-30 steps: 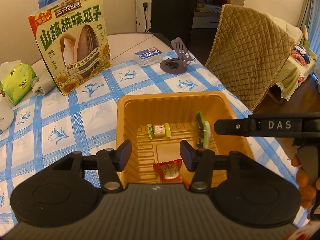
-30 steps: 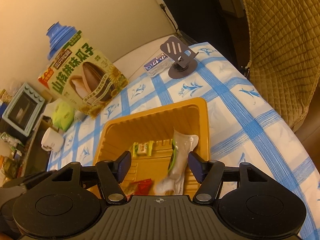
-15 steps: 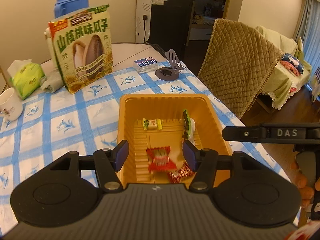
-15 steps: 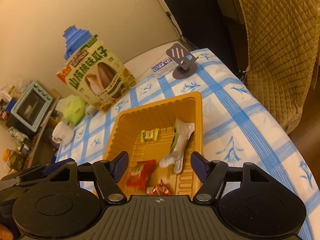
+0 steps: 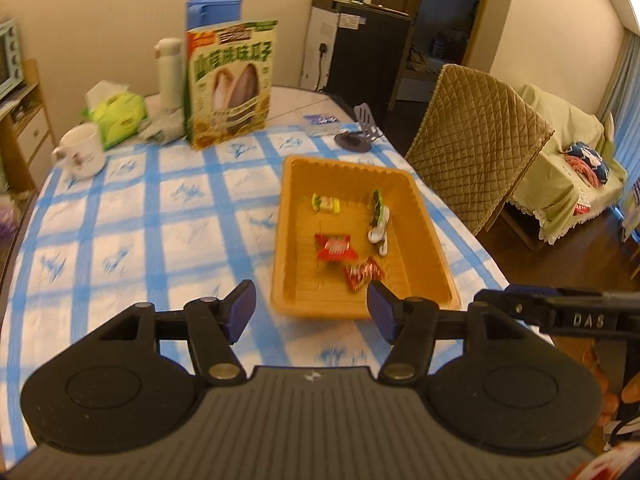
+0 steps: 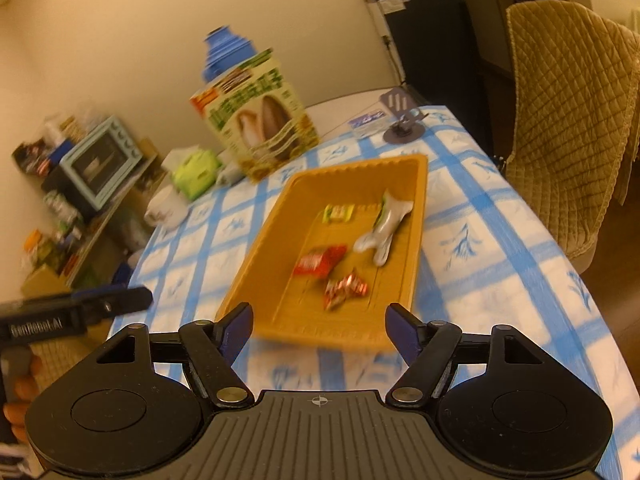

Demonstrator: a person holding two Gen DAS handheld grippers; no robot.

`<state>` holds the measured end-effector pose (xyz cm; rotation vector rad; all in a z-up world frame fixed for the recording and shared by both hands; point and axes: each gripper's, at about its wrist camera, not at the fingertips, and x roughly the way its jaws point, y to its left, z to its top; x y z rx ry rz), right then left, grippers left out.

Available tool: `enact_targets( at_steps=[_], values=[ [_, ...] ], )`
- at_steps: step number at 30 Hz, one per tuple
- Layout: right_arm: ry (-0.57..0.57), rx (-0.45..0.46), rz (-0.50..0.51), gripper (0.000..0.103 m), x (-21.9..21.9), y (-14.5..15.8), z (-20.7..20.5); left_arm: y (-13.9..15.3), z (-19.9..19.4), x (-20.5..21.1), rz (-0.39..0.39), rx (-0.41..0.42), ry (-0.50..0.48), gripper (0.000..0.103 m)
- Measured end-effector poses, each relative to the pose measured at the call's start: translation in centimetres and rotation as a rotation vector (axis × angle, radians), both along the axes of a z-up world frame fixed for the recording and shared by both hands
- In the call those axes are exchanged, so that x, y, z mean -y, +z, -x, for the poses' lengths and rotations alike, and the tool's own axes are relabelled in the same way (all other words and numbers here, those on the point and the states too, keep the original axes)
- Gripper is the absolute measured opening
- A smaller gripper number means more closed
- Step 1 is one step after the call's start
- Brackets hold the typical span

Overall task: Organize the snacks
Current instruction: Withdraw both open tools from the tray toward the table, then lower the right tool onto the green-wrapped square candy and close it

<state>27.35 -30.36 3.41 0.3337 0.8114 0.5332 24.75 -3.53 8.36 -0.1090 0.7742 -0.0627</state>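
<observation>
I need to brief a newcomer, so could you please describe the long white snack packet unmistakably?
On the blue-checked tablecloth sits an orange plastic tray. The long white snack packet lies along its right wall, the only pale, elongated, green-tipped item among short red and yellow sweets.

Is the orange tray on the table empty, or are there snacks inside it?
Not empty. The orange tray holds four wrapped snacks: a yellow-green candy, a white-green packet, and two red ones.
</observation>
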Motion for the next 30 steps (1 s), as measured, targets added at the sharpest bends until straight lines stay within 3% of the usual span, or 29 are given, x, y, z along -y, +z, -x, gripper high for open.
enact_targets(
  at_steps=[14,30],
  values=[
    [0.073,-0.023,0.047,0.073,-1.9,-0.8,10.7,-1.0,11.8,-2.8,-0.008,-0.028,0.06,0.059],
    [0.095,-0.07,0.116,0.073,-3.0,-3.8,15.2,-4.3,17.6,-4.2,-0.028,-0.073,0.082,0.059]
  ],
)
